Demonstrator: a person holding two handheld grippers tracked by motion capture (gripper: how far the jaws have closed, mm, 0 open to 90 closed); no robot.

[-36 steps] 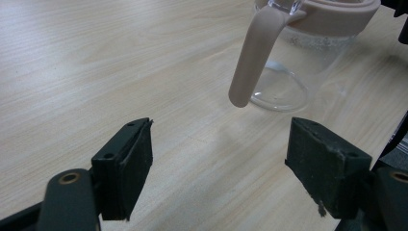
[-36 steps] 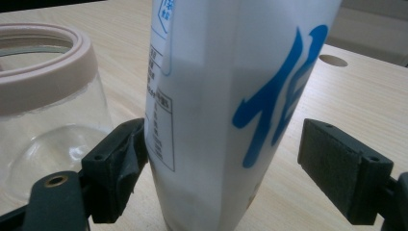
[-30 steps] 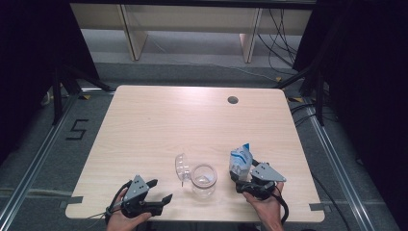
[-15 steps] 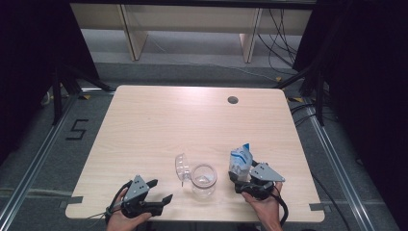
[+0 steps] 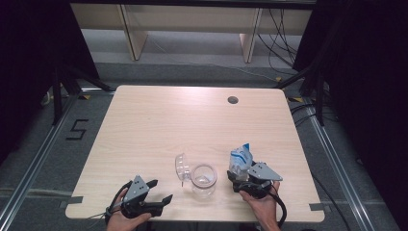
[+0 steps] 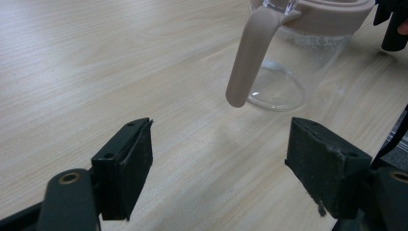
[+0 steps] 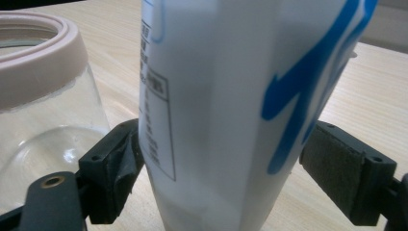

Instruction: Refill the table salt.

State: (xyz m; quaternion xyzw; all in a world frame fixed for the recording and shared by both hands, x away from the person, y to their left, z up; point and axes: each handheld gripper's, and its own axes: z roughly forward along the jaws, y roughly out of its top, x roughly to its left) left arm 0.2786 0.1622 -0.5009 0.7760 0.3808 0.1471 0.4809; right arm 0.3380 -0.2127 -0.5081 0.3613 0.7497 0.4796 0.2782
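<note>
Carton (image 7: 216, 110) upright on the worktop (image 5: 192, 120), just beside the glass jug (image 5: 204, 179) with its lid (image 5: 181, 166) swung open. The right gripper (image 5: 239, 174) brackets the carton; left pad touching, right pad apparently clear, so a grip cannot be confirmed. Close squarely low on the carton before lifting, lest it buckle. The left gripper (image 6: 219, 163) rests nearby, jaws wide apart on nothing.

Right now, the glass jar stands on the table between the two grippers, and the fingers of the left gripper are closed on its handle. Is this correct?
Not quite. The left gripper is open: its fingers stand wide apart with nothing between them, and the handle of the glass jar lies ahead of them, untouched. The left gripper view shows this. The jar does stand on the table between the two grippers.
</note>
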